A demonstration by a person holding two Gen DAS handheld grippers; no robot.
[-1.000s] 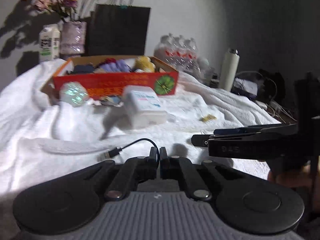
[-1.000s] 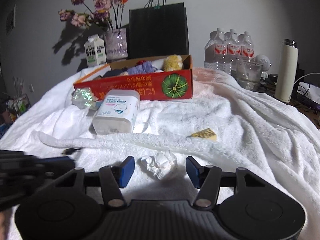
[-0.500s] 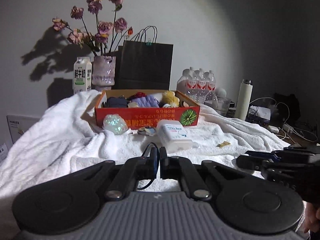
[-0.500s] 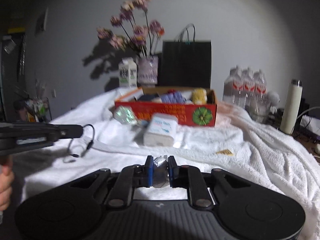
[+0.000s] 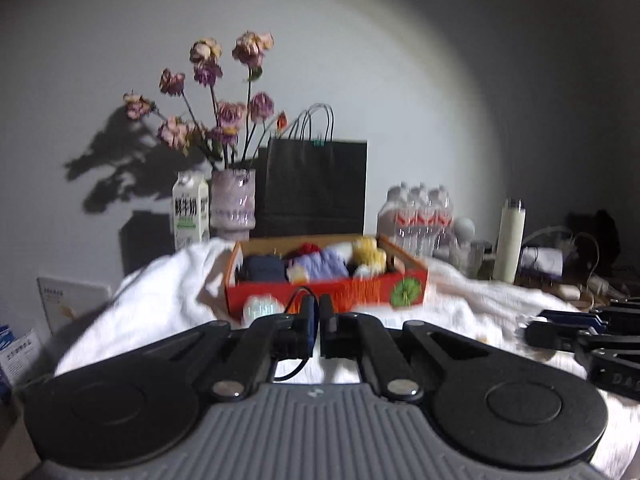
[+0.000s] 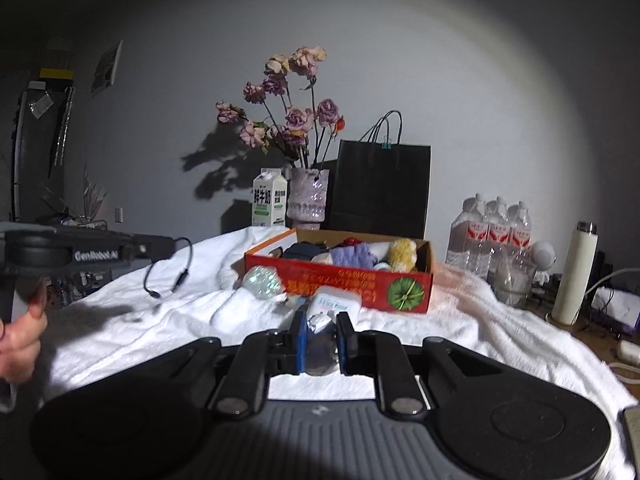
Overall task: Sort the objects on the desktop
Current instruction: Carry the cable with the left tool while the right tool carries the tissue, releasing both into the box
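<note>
My left gripper is shut on a black cable, which loops up over the fingertips and hangs below; in the right wrist view the cable dangles from the left gripper above the white towel. My right gripper is shut on a crumpled white paper ball, lifted off the towel. The red cardboard box with several soft items stands ahead of both grippers; it also shows in the left wrist view.
A white wipes pack and a shiny iridescent ball lie in front of the box. A milk carton, flower vase, black paper bag, water bottles and white flask stand behind.
Both grippers rose from the towel and tilted up. The right gripper closed on the paper ball and lifted it. The left gripper lifted the cable off the towel.
</note>
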